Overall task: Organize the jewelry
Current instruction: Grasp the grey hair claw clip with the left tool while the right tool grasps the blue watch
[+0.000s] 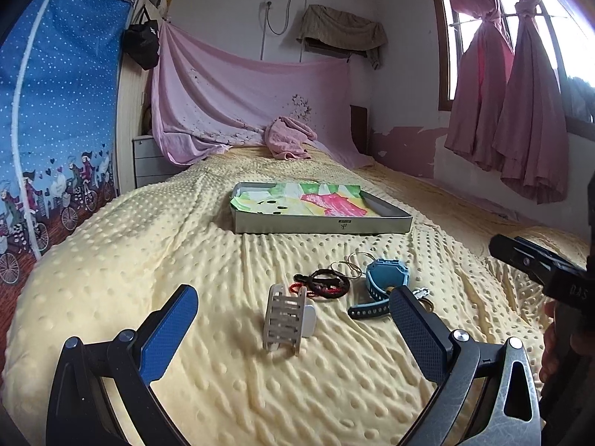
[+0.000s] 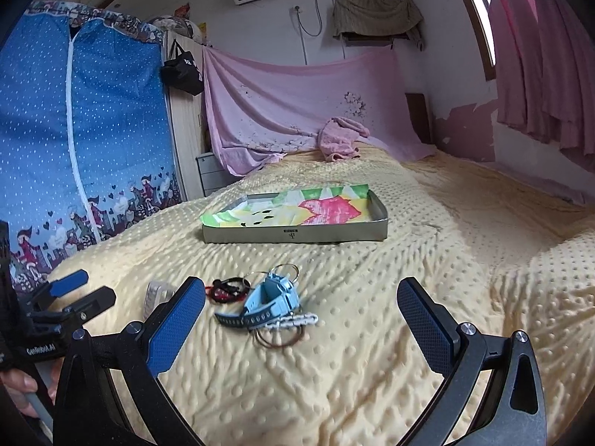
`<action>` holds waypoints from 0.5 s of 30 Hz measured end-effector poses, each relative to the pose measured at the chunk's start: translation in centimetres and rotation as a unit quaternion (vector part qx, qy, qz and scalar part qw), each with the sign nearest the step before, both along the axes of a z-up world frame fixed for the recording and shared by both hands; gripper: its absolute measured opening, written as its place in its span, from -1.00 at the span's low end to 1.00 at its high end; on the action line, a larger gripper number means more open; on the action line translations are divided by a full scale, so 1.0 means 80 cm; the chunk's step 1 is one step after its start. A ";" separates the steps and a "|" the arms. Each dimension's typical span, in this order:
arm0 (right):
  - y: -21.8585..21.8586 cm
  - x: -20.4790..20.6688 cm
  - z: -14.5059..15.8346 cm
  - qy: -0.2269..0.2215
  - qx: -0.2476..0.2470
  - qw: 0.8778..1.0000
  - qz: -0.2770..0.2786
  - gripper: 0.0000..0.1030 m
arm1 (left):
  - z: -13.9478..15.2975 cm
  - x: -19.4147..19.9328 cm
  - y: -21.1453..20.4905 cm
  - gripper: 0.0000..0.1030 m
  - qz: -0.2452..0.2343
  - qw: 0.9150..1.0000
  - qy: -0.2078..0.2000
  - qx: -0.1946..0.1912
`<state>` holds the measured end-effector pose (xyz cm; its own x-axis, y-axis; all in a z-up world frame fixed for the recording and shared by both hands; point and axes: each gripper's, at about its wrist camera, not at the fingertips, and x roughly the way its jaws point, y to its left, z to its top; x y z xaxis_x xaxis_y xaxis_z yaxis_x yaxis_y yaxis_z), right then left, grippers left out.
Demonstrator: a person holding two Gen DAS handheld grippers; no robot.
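Nearest the cameras, both tools are idle. The left hand-held gripper [image 1: 293, 314] has its jaws spread wide with nothing between them, hovering low over the yellow bed cover [image 1: 148, 260]; the right hand-held gripper [image 2: 301, 306] is likewise wide open and holds nothing.

Just ahead of the left one a white slatted bracelet [image 1: 284, 319] stands on edge on the cover. A little farther on, the rest of the jewelry lies in a loose cluster: black and red cord bracelets [image 1: 327, 284], thin gold bangles [image 1: 351, 265], a blue watch [image 2: 273, 297], a small white chain [image 2: 297, 321] and brown rings [image 2: 277, 338] under the watch strap.

Beyond the cluster, well apart from it, sits the shallow grey tray [image 1: 323, 225], lined with a bright printed paper. No jewelry shows inside it.

So the task looks barely begun: every piece appears to be on the bed, none sorted into the tray, and neither tool has taken anything up yet.
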<state>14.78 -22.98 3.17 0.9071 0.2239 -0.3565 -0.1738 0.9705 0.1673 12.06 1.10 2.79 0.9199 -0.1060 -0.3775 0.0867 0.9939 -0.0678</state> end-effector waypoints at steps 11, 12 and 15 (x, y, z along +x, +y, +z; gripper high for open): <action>0.049 0.094 -0.041 0.077 -0.035 0.996 0.043 0.07 | -0.024 0.040 0.009 0.08 -0.026 0.998 0.049 -0.026; 0.054 0.102 -0.048 0.087 -0.039 0.994 0.045 0.01 | -0.027 0.043 0.012 0.08 -0.028 0.998 0.054 -0.031; 0.059 0.120 -0.059 0.106 -0.043 0.992 0.052 -0.01 | -0.035 0.051 0.015 0.05 -0.030 0.996 0.070 -0.039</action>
